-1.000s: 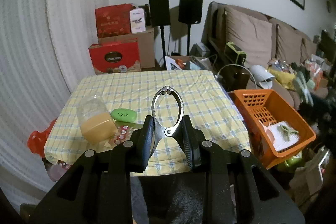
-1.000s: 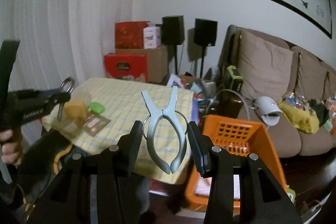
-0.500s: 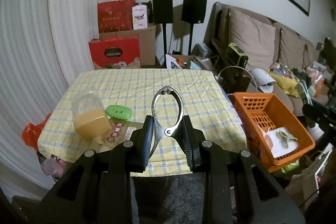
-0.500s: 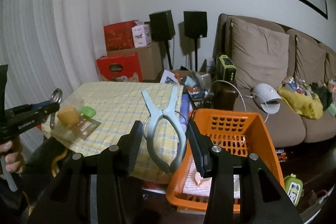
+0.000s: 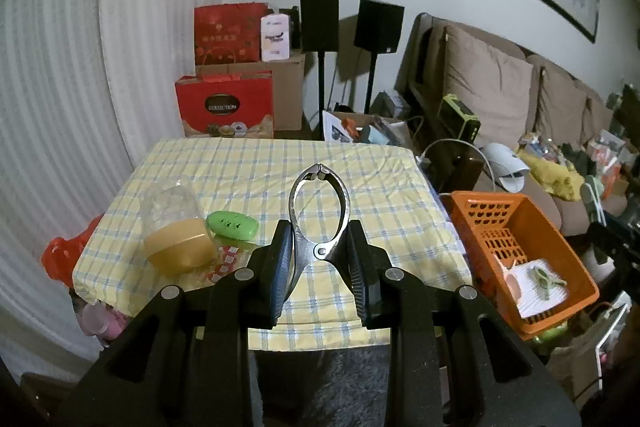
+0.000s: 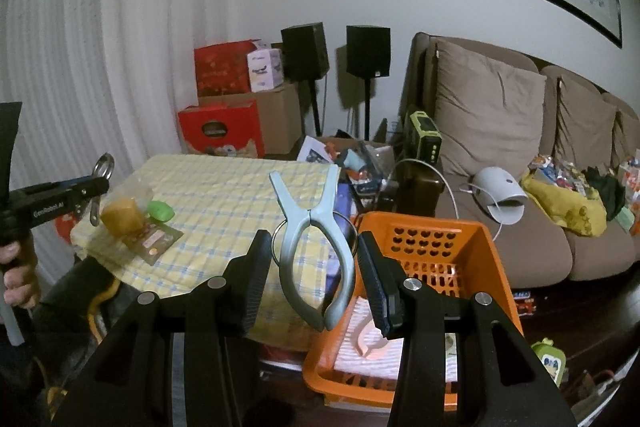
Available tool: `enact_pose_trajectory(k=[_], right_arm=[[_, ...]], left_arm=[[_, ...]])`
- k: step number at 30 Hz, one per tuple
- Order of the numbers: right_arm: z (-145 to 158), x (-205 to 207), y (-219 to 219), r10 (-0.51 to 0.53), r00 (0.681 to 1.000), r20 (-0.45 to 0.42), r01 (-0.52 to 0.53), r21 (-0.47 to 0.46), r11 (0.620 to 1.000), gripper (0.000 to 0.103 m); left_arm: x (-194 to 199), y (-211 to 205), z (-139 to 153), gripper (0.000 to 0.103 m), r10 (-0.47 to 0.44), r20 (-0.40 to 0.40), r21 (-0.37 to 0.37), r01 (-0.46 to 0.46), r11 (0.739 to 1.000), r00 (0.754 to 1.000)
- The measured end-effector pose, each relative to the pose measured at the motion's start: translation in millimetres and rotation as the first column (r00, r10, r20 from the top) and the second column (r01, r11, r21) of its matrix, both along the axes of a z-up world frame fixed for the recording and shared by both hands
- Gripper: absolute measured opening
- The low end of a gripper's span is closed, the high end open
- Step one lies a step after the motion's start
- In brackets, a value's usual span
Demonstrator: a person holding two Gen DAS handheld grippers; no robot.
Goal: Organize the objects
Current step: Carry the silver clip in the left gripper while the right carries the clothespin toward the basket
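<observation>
Left wrist view: left gripper (image 5: 319, 259) clamps metal nutcracker (image 5: 319, 211) at its handles above table (image 5: 380, 179); stiff, slick.
Right gripper (image 6: 310, 281), jaws part open, pinches light plastic clamp (image 6: 316, 239) near basket (image 6: 486, 251).

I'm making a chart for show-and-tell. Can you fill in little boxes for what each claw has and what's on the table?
left claw: shut on a shiny metal nutcracker
right claw: shut on a big grey clip
table: plastic jar, green case, flat packet
beside table: orange basket holding white paper and a small clip
</observation>
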State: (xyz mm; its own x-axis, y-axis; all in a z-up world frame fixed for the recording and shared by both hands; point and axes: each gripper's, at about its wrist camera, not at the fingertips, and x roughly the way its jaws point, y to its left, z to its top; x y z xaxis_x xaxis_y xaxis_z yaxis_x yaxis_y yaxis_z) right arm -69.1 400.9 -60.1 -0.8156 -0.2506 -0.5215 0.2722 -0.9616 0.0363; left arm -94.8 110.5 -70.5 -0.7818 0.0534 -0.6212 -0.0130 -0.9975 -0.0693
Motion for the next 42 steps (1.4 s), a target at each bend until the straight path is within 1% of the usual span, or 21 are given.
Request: enact_pose_trajectory(k=[5, 10, 16, 21, 26, 30, 38, 42], right_arm=[[2.4, 1.6, 8.2, -0.009, 1.000, -0.005, 0.009, -0.012, 1.000, 0.045], [1.9, -0.1, 16.7, -0.027, 1.000, 0.002, 0.027, -0.019, 0.999, 0.045], [5.0, 1.5, 25.0, -0.044, 0.999, 0.000, 0.044, -0.031, 0.999, 0.045], [4.4, -2.0, 36.5, -0.075, 0.997, 0.017, 0.075, -0.040, 0.996, 0.045], [4.9, -3.5, 46.4, -0.108, 0.994, 0.023, 0.108, -0.041, 0.993, 0.045], [1.7, -6.6, 48.8, -0.168, 0.984, 0.055, 0.170, -0.027, 0.985, 0.045], [2.0, -6.9, 54.1, -0.182, 0.981, 0.062, 0.184, -0.026, 0.983, 0.045], [2.1, -6.2, 60.1, -0.169, 0.983, 0.072, 0.173, -0.052, 0.984, 0.045]], left_arm=[[-3.0, 10.2, 0.3, 0.025, -0.032, 0.018, 0.020, 0.031, 0.999, 0.999], [-7.1, 29.8, 5.4, 0.025, -0.071, 0.009, 0.034, 0.071, 0.997, 0.997], [-12.0, 50.1, 6.3, 0.025, -0.110, 0.015, 0.028, 0.110, 0.994, 0.994], [-14.9, 62.0, 5.4, 0.025, -0.137, 0.026, 0.033, 0.136, 0.990, 0.990], [-13.6, 78.3, 12.5, 0.025, -0.176, 0.015, 0.035, 0.175, 0.984, 0.984], [-12.3, 90.3, 20.9, 0.025, -0.201, -0.007, 0.035, 0.201, 0.979, 0.980], [-14.3, 106.2, 28.9, 0.025, -0.232, -0.018, 0.043, 0.232, 0.972, 0.973], [-9.9, 108.2, 34.9, 0.025, -0.251, -0.021, 0.059, 0.252, 0.966, 0.968]])
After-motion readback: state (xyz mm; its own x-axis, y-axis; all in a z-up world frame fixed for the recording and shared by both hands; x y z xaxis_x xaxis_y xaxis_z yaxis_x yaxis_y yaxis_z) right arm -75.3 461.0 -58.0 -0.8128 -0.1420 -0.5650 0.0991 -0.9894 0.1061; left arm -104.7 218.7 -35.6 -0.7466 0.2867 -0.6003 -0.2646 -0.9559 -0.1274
